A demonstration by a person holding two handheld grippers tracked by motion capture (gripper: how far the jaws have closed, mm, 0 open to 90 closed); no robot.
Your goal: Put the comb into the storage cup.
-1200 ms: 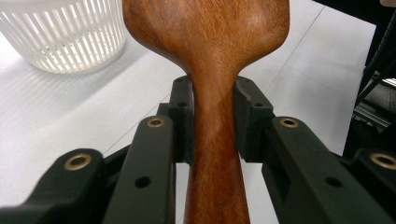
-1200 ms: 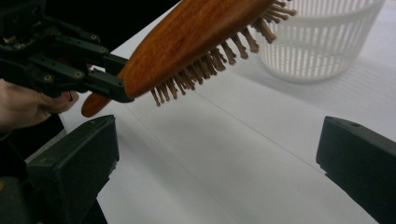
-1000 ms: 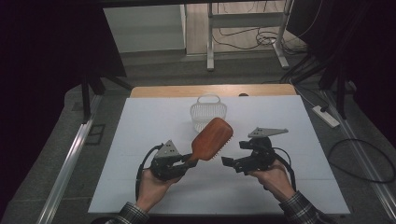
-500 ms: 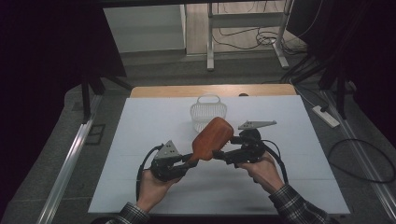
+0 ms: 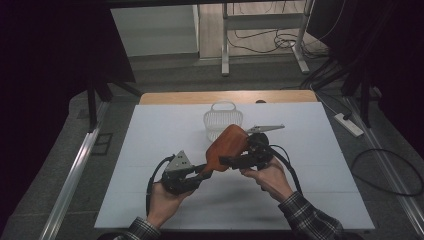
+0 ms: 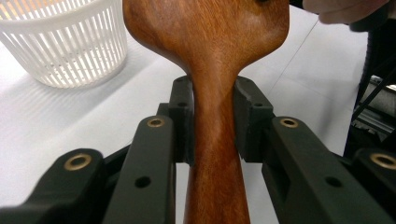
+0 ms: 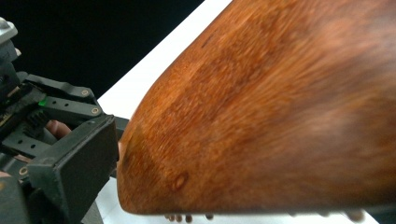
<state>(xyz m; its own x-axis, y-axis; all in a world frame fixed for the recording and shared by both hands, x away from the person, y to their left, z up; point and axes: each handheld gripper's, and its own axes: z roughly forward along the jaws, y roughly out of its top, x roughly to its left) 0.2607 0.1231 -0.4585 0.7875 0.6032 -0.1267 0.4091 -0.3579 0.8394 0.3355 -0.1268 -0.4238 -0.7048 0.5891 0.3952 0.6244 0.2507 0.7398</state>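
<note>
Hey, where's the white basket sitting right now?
In the high view the white basket stands on the white table near its far edge, about mid-width, just behind the wooden brush that the left gripper holds by its handle.

Right tongs (image 5: 231,161) now against the brush (image 5: 227,146)

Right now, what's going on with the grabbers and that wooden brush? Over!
Left gripper shut on brush handle. Right gripper at the wooden brush head, grip unclear. White basket just behind, apart. Nothing in the way.
</note>
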